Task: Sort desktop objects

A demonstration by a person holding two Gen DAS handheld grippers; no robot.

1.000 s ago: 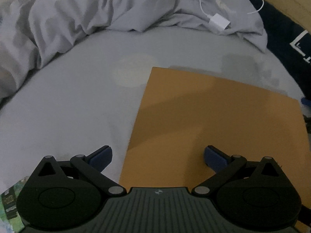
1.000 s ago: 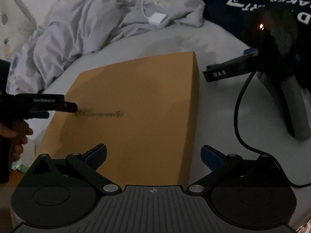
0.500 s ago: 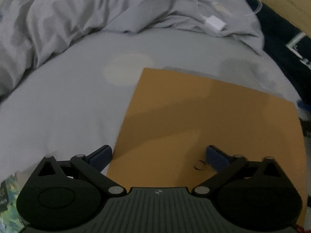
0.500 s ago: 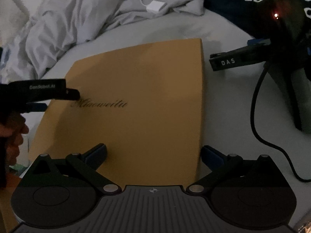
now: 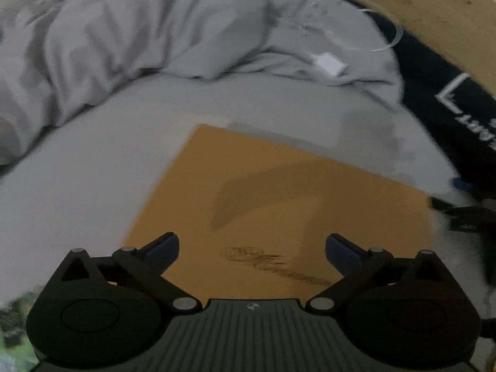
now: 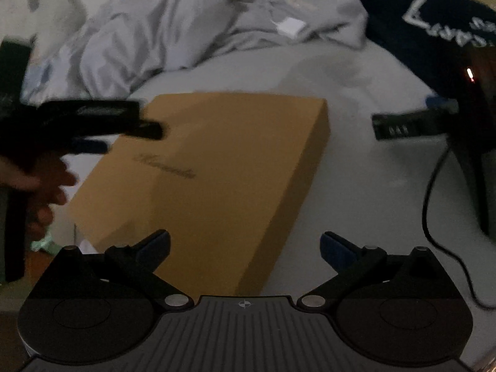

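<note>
On the grey bedsheet (image 5: 77,186), both claws, left (image 5: 251,245) and right (image 6: 245,243), hover wide open, empty, over the tan box (image 6: 223,161).

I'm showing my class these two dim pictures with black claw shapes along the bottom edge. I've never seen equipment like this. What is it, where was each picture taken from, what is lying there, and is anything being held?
There is no robot here. A person holds a two-finger gripper in each hand, and each gripper carries a wide-angle camera that looks forward along its fingers.

One picture comes from the left gripper, the other from the right gripper. The black claws with blue tips are those grippers. Both stand open and hold nothing.

Both cameras look at a flat tan box with script lettering on its lid, lying on a pale grey bedsheet. Behind it are a rumpled grey duvet and a white charger with its cable. On the right lie a dark blue cloth with white print and a black device with a small red light and a black cable.

The right view also shows the left gripper and the person's hand.
</note>
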